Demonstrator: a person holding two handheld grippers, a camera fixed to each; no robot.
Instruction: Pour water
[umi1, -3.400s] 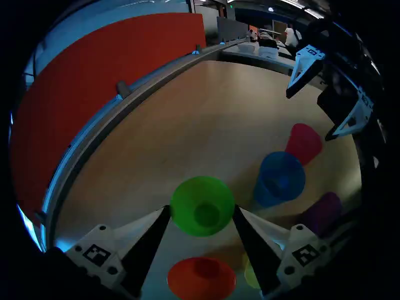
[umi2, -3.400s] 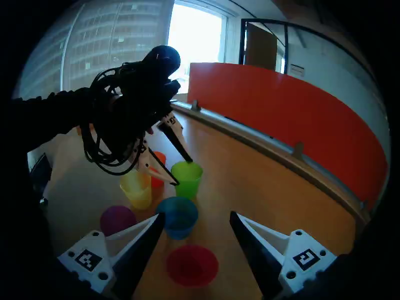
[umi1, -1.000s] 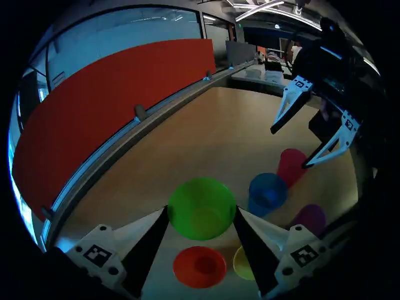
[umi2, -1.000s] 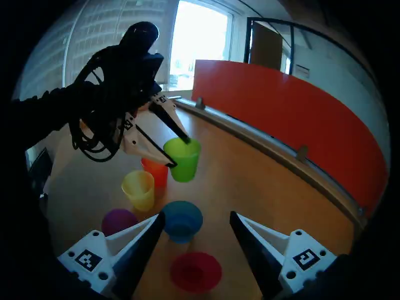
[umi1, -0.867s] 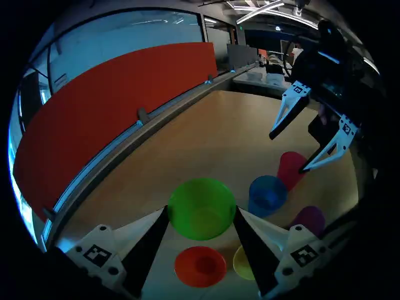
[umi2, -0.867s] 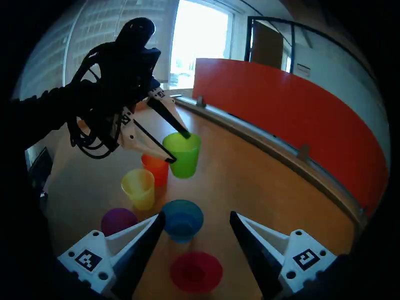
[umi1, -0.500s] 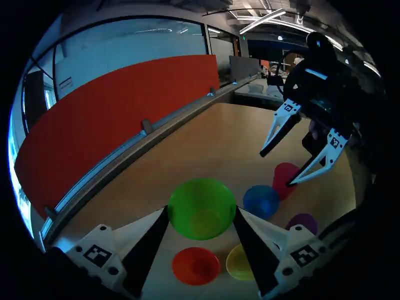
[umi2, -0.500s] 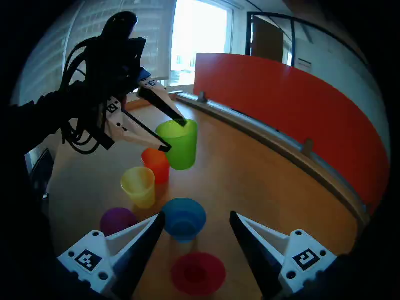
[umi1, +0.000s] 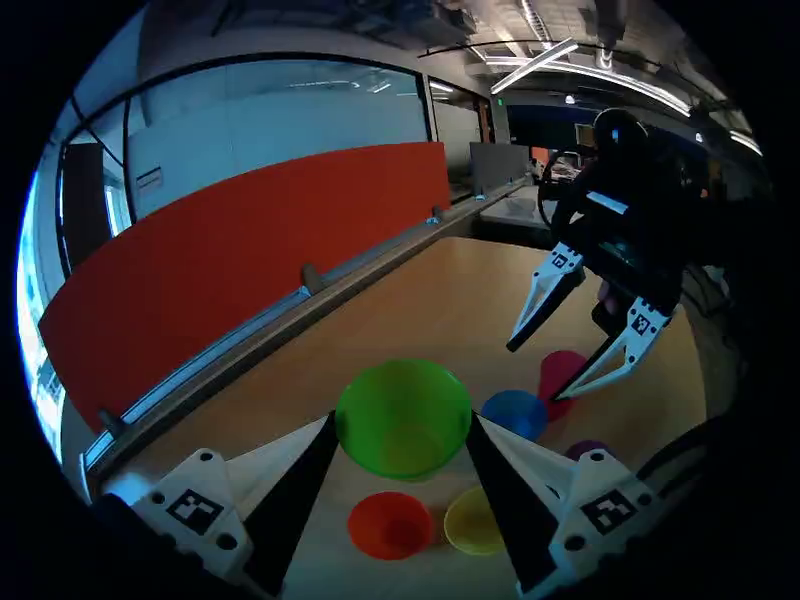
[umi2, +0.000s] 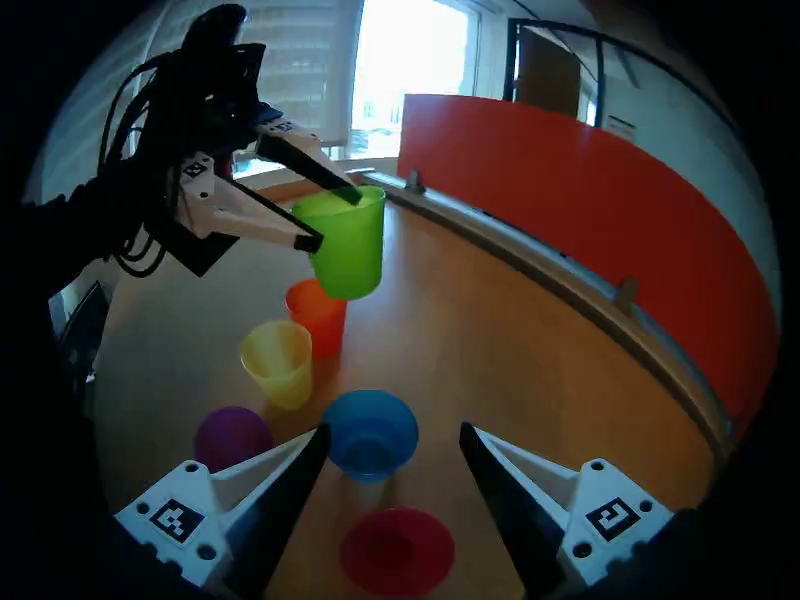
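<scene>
Our left gripper (umi1: 402, 424) grasps the green cup (umi1: 403, 410) between its jaws, clear above the wooden table (umi2: 500, 330). Our right gripper (umi2: 393, 431) hangs released, and we see the blue cup (umi2: 371, 436) below, between its jaws.

Left gripper (umi1: 402, 424) clamped on green cup (umi2: 346, 246), one finger on each side of the wall just under the rim, cup off the table. Dark-sleeved arm (umi2: 75, 235) behind it, reaching in level. Right gripper (umi2: 392, 432) jaws spread wide, nothing between them, fingers angled down, lower than green cup and well apart from it.
</scene>
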